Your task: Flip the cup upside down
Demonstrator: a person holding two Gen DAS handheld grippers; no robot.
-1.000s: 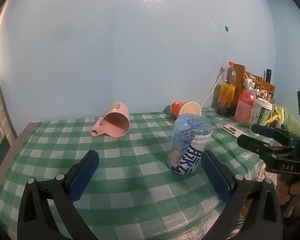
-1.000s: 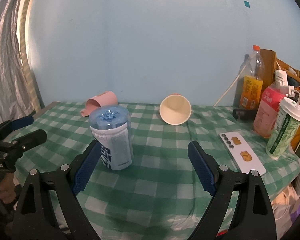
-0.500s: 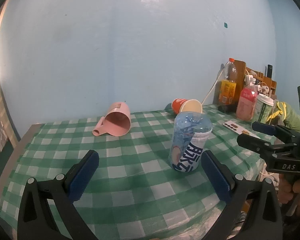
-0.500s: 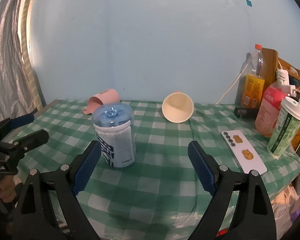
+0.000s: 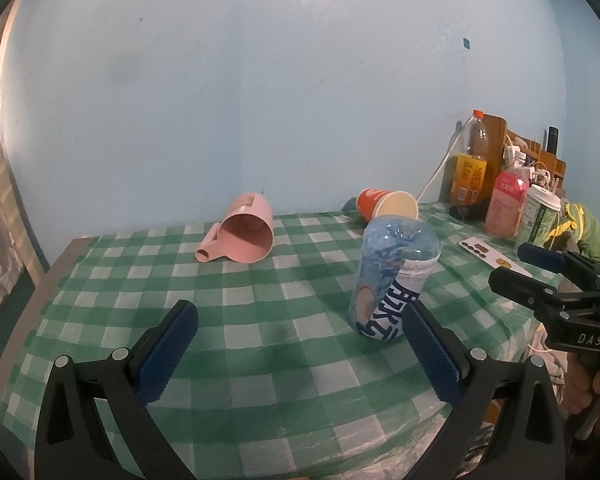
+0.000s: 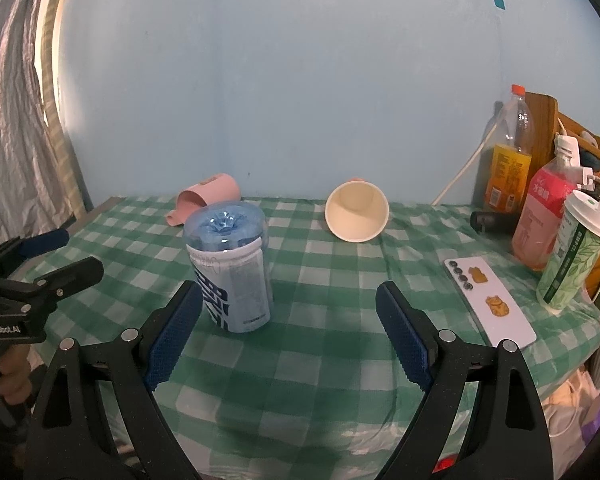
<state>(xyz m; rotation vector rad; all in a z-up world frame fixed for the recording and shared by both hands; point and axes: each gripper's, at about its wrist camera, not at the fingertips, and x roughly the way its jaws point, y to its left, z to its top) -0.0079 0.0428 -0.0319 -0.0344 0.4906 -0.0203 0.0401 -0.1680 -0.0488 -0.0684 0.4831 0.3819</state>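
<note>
A clear blue plastic cup with a white and blue label (image 5: 392, 276) (image 6: 230, 268) stands upside down on the green checked table. A pink mug (image 5: 246, 229) (image 6: 204, 198) lies on its side at the back left. An orange paper cup (image 5: 388, 206) (image 6: 357, 217) lies on its side at the back, mouth toward me. My left gripper (image 5: 300, 354) is open and empty, in front of the blue cup; it also shows in the right wrist view (image 6: 56, 256). My right gripper (image 6: 288, 338) is open and empty, near the front edge; it also shows in the left wrist view (image 5: 536, 268).
At the right edge stand an orange drink bottle (image 6: 508, 160), a pink bottle (image 6: 544, 216) and a green lidded cup with a straw (image 6: 576, 252). A white phone (image 6: 488, 302) lies flat near them. A wall is behind the table; a curtain (image 6: 16, 120) hangs at the left.
Both grippers have drawn back a little from the table and stayed open. The cups have not moved.
</note>
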